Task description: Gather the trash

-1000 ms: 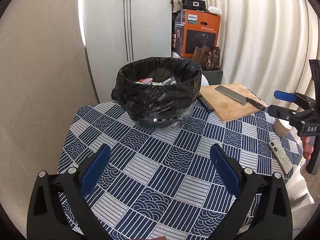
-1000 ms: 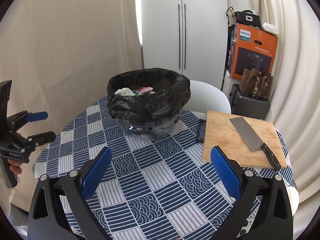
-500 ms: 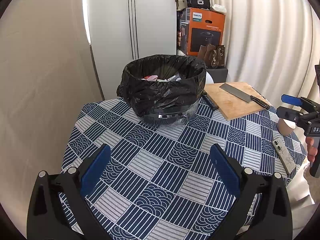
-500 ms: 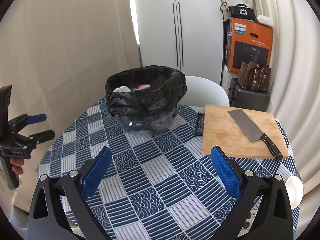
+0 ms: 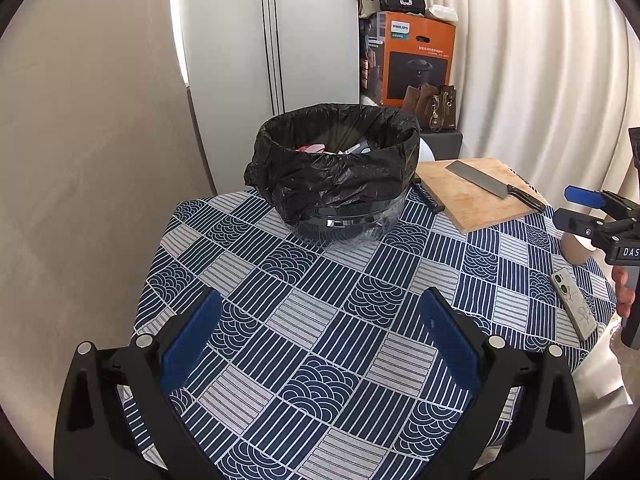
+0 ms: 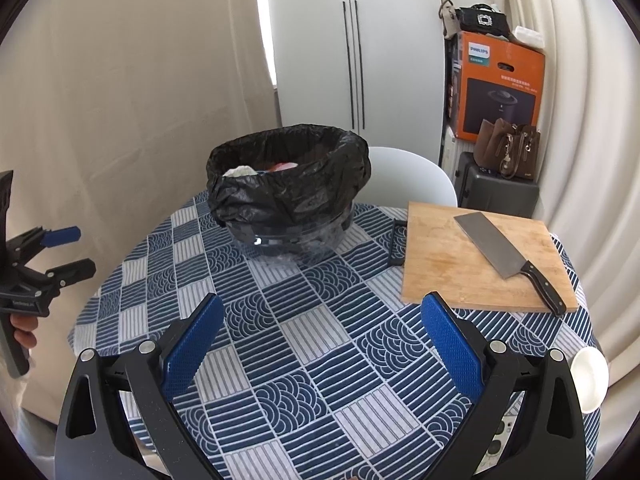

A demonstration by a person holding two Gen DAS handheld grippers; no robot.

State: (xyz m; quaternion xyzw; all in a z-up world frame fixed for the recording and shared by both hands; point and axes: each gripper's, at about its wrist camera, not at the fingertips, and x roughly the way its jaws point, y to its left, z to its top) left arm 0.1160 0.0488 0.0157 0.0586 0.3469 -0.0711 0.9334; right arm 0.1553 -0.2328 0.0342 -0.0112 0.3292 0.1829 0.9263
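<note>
Over the table's left edge: left gripper hangs above the blue-and-white patterned tablecloth, blue pads spread wide apart, nothing between them. From the right wrist view the same tool shows at the far left, a hand wrapped round its grip, fingers parted.
Far left-centre of the table: trash bin, a clear tub lined with a black bag folded over the rim, standing upright on the cloth. Trash sits inside, a white crumpled piece and something pink or red visible over the rim.
Just right of the bin: a small black object lying against the cutting board's edge; too unclear to name.
Right-centre: wooden cutting board flat on the cloth, cleaver lying diagonally on it, black handle toward the near right corner.
Near right: right gripper over the cloth, jaws held wide, empty. In the left wrist view it juts in from the right edge, fingertips separated.
Table's right rim: a small white bowl at the edge, a phone lying flat beside it.
Behind the table: white chair back, white cabinet, orange Philips box, brown handbag, pale curtains.
</note>
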